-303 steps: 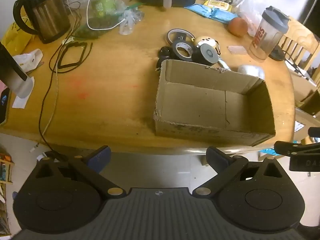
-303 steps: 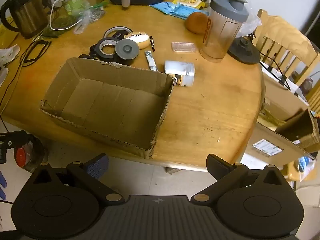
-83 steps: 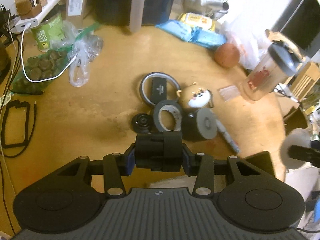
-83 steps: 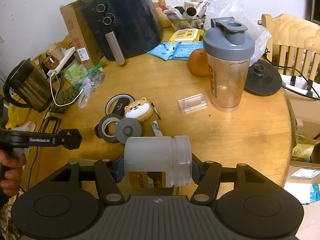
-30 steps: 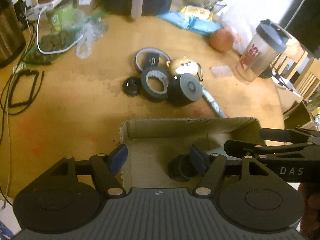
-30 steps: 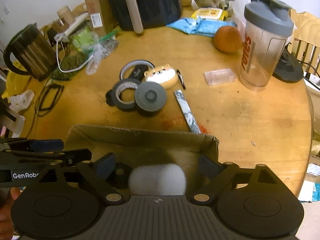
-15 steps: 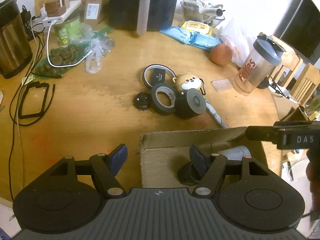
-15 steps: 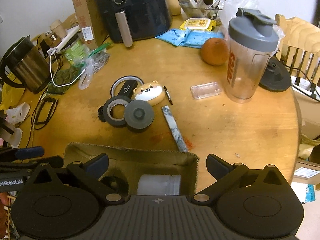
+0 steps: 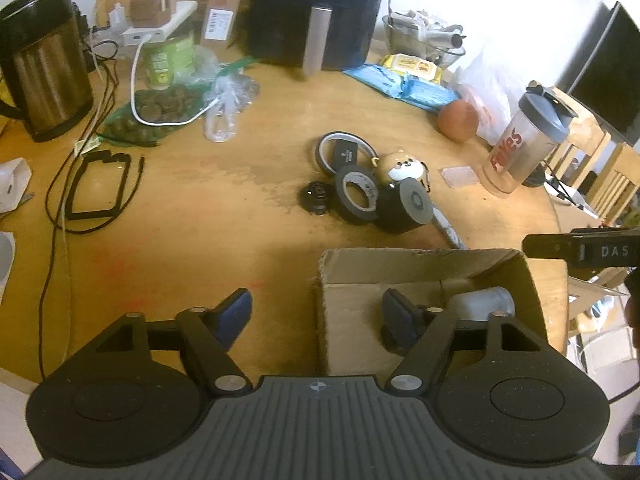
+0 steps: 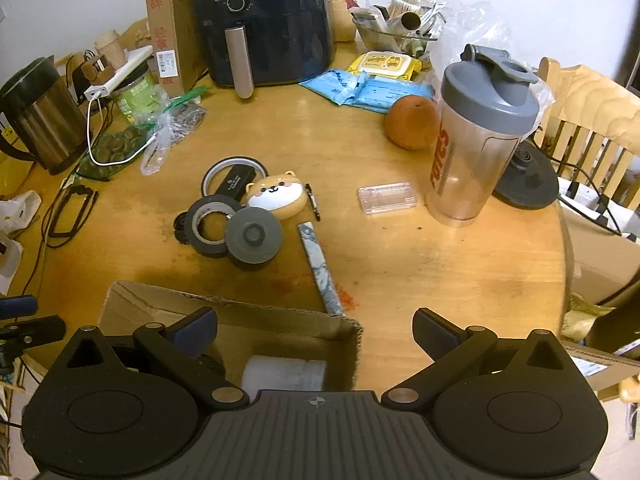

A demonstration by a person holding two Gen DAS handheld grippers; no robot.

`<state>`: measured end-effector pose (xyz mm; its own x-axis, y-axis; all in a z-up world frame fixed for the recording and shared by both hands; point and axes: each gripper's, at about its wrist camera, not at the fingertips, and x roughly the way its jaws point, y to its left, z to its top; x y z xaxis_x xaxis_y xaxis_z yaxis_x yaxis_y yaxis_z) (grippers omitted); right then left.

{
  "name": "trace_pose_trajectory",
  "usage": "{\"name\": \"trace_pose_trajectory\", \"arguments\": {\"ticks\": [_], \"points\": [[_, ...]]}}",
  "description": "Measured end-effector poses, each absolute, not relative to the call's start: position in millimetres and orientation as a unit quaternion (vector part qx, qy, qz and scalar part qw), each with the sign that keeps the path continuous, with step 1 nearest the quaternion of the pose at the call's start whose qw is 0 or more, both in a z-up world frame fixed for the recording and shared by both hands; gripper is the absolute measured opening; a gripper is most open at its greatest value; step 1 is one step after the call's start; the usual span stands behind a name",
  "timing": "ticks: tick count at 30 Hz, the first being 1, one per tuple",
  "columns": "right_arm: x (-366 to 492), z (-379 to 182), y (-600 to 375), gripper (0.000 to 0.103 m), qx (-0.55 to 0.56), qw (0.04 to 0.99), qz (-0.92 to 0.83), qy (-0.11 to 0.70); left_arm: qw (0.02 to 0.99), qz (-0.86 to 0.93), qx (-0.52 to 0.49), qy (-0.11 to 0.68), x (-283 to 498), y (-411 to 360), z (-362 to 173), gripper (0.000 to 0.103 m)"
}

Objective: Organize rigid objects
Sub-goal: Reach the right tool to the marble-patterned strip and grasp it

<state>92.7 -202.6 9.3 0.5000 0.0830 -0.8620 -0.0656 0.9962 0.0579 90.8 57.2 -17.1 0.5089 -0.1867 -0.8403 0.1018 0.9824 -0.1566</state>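
A cardboard box point(image 9: 420, 264) sits at the table's near edge. A white jar point(image 9: 480, 304) lies on its side inside it, next to a black piece point(image 9: 390, 338) half hidden behind my left finger. My left gripper point(image 9: 316, 308) hovers over the box's left wall, its jaws opening with nothing gripped. My right gripper point(image 10: 314, 324) hangs open and empty above the box's right corner point(image 10: 352, 328), with the jar point(image 10: 284, 372) below it. Beyond the box lie a tape roll point(image 10: 210, 226), a grey-lidded black round point(image 10: 254, 238), a dog-shaped case point(image 10: 276, 198) and a marbled stick point(image 10: 320, 268).
A shaker bottle point(image 10: 476, 140), an orange point(image 10: 412, 122) and a clear plastic case point(image 10: 386, 198) stand at the right. At the back is a black air fryer point(image 10: 260, 20), at the left a kettle point(image 9: 40, 60) and loose cables point(image 9: 96, 184). A wooden chair point(image 10: 592, 120) is beyond the table's right edge.
Both grippers have drawn up and back from the box. The jar, blurred between the right jaws a second ago, now lies still in the box. The left jaws stand a little wider.
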Motion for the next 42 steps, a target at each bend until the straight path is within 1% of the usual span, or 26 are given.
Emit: {"name": "trace_pose_trajectory", "arguments": {"ticks": [11,20,24,34,42], "points": [[109.1,14.9,-216.9,0.103,-0.043,0.869,0.05,0.49,0.867,-0.056,-0.061,0.491,87.4,65.8,-20.3,0.078],[138.3,42.1,-226.9,0.103,-0.077,0.873,0.04,0.48,0.871,-0.045,-0.07,0.485,95.3,63.5,-16.4,0.08],[150.6,43.9,-226.5,0.103,-0.087,0.876,0.049,0.472,0.87,-0.044,-0.07,0.485,98.7,59.2,-16.3,0.081],[171.7,5.5,-218.4,0.103,-0.095,0.859,0.107,0.492,0.867,-0.019,-0.083,0.491,93.0,59.1,-18.5,0.081],[190.6,-39.2,-210.4,0.103,-0.088,0.821,0.166,0.539,0.864,0.005,-0.093,0.494,83.3,61.9,-17.2,0.081]]}}
